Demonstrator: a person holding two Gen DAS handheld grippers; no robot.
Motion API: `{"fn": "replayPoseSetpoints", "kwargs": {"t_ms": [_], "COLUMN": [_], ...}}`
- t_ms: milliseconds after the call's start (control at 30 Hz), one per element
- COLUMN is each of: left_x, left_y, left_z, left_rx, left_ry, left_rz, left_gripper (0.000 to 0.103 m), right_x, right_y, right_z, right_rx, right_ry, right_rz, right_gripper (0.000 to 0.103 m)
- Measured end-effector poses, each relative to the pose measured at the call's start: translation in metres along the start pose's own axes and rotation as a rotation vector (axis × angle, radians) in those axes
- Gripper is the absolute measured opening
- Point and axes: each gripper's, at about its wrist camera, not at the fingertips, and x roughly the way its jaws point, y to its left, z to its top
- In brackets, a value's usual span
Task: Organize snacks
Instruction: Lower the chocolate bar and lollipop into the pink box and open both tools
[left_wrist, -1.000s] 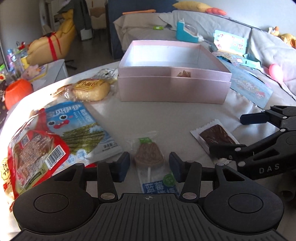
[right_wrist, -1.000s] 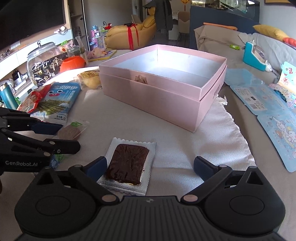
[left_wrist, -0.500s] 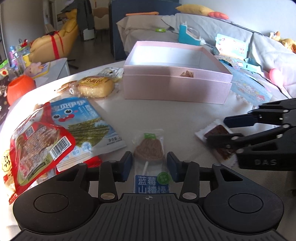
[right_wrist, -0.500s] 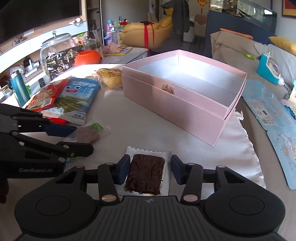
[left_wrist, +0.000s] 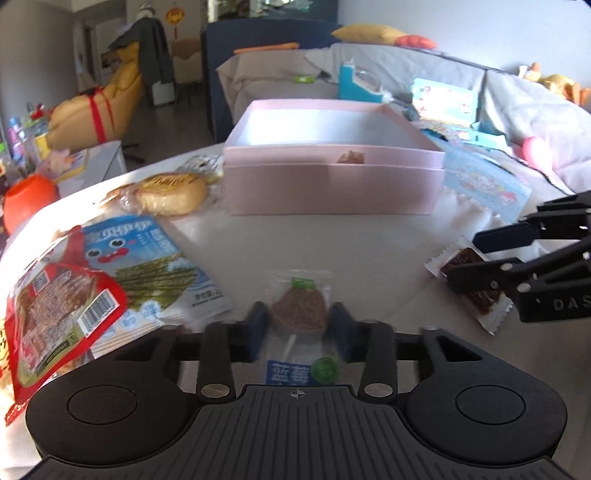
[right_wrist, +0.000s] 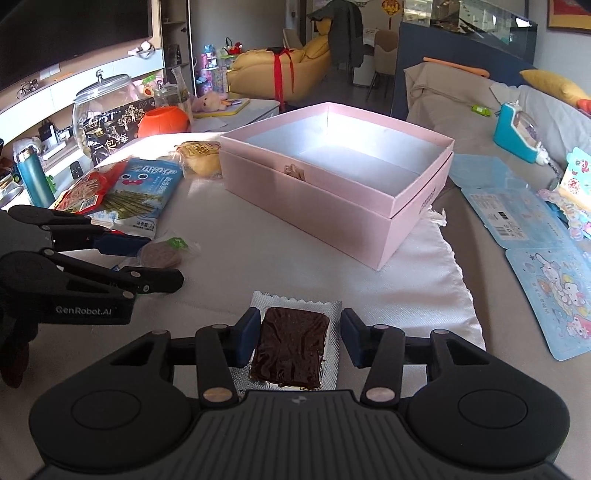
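Observation:
My left gripper is shut on a clear-wrapped brown lollipop snack and holds it above the table. My right gripper is shut on a chocolate bar in a silver wrapper, lifted off the white cloth. An open pink box stands ahead, also in the right wrist view; its inside looks empty. Each gripper shows in the other's view: the right gripper at right, the left gripper at left.
A blue seaweed packet, a red snack bag and a wrapped round cake lie left of the box. An orange bowl, a glass jar and a bottle stand far left. Blue sticker sheets lie right.
Both grippers closed on their snacks and rose off the table, with the pink box now seen from higher. The right gripper went from wide open to shut on the chocolate bar.

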Motion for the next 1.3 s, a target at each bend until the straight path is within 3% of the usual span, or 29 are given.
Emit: {"fn": "replayPoseSetpoints", "kwargs": {"t_ms": [200,300,433,500,567,600,767,833,1033,1133,1300], "left_x": [-0.017,-0.031,-0.03,-0.008,0.019,0.031,0.063,0.075,0.089,0.074,0.058], "left_y": [0.006,0.02,0.039,0.052,0.066,0.071,0.081,0.084,0.08,0.073,0.072], "left_z": [0.018,0.053,0.121,0.15,0.169,0.173,0.162,0.154,0.128,0.117,0.1], "left_rx": [-0.035,-0.09,-0.158,-0.215,-0.263,-0.265,-0.195,-0.212,-0.221,-0.206,-0.246], "left_ry": [-0.079,-0.166,-0.305,-0.289,-0.244,-0.228,-0.185,-0.143,-0.03,-0.028,-0.001], "left_rz": [-0.037,-0.083,-0.148,-0.207,-0.241,-0.222,-0.026,-0.008,-0.081,-0.093,-0.203], "left_gripper": [0.041,0.041,0.044,0.043,0.043,0.043,0.043,0.043,0.036,0.038,0.042], "right_x": [-0.013,-0.026,-0.037,-0.032,-0.019,-0.012,0.005,0.014,0.041,0.042,0.038], "right_y": [-0.007,-0.014,-0.025,-0.034,-0.044,-0.049,-0.062,-0.064,-0.074,-0.079,-0.077], "right_z": [0.008,0.028,0.08,0.109,0.134,0.142,0.131,0.119,0.096,0.089,0.085], "right_rx": [0.019,0.041,0.044,0.062,0.077,0.094,0.102,0.101,0.138,0.149,0.14], "right_ry": [-0.048,-0.12,-0.254,-0.308,-0.295,-0.284,-0.236,-0.205,-0.101,-0.088,-0.101], "right_rz": [-0.011,-0.016,-0.037,-0.042,-0.015,-0.027,-0.066,-0.081,-0.12,-0.143,-0.157], "right_gripper": [0.047,0.047,0.048,0.05,0.066,0.069,0.07,0.07,0.07,0.07,0.07]}}
